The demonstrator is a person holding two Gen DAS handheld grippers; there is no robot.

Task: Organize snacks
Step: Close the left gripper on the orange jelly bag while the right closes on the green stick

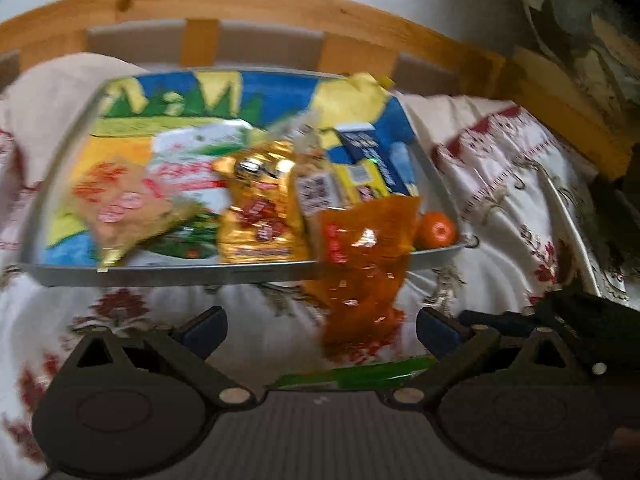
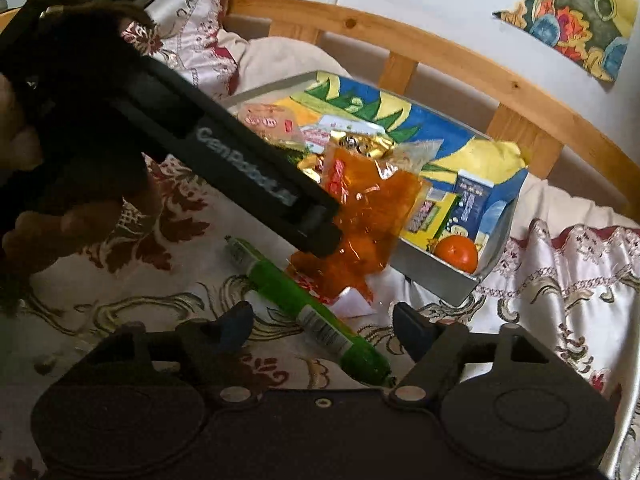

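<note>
A grey tray with a colourful lining lies on the bed. It holds a gold packet, a white and green packet, a blue box and a mandarin. An orange see-through packet hangs over the tray's near rim. My left gripper is open wide, with the packet's lower end between its fingers, untouched by the pads. A green tube-shaped snack lies on the bedspread between the open fingers of my right gripper.
A wooden bed rail curves behind the tray, with pillows against it. The floral bedspread spreads to the right of the tray. A hand holds the left gripper's handle at the left of the right wrist view.
</note>
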